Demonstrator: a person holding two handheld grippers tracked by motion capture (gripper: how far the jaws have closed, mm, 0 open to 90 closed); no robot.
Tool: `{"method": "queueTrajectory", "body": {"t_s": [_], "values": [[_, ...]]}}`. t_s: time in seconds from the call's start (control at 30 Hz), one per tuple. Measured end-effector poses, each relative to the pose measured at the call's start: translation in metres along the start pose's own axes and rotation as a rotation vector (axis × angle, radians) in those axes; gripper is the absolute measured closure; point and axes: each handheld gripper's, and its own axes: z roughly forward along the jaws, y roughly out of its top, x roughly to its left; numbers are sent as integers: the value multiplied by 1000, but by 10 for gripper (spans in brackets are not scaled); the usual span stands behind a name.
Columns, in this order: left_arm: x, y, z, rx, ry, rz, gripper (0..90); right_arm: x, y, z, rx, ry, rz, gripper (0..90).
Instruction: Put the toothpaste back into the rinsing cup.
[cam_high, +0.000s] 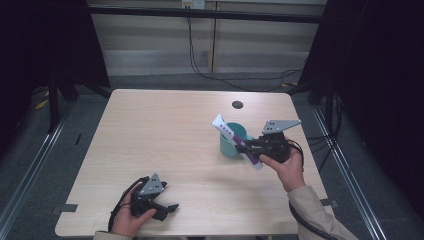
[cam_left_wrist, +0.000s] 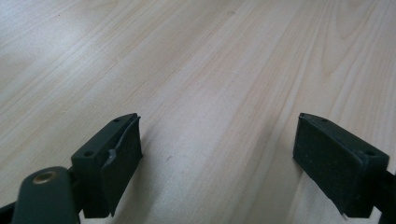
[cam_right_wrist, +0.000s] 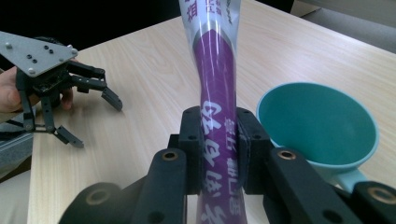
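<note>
Idling spread and empty on the worktop (cam_high: 165, 130), left tongs (cam_high: 161, 206) well short of the teal cup (cam_high: 231, 144). Pinching a purple tube (cam_high: 239, 141) mid-length just beside that cup, right tongs (cam_high: 243, 146). Risking a squeezed, slipping tube or a toppled cup.

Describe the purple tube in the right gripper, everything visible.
The tube is a soft squeeze tube, glossy like plastic, purple with white printed characters and a white flat crimped end. The right gripper is shut on its middle, both pads pressing and pinching it narrower. In the high view it is held tilted, off the table, its crimped end up and away from the person, crossing in front of the teal cup. Whether it touches the cup cannot be told.
</note>
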Motion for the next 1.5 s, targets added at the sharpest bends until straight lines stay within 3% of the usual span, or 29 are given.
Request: {"method": "queueTrajectory", "body": {"t_s": [0.27,0.77,1.5], "values": [[0,0,0,0,0,0,150,-5,4,-2,-62,-9,44,752],[0,0,0,-3,1,-1,149,-13,10,-6,-138,-52,83,751],[0,0,0,0,0,1,150,-24,20,-6,-163,-125,102,752]]}}
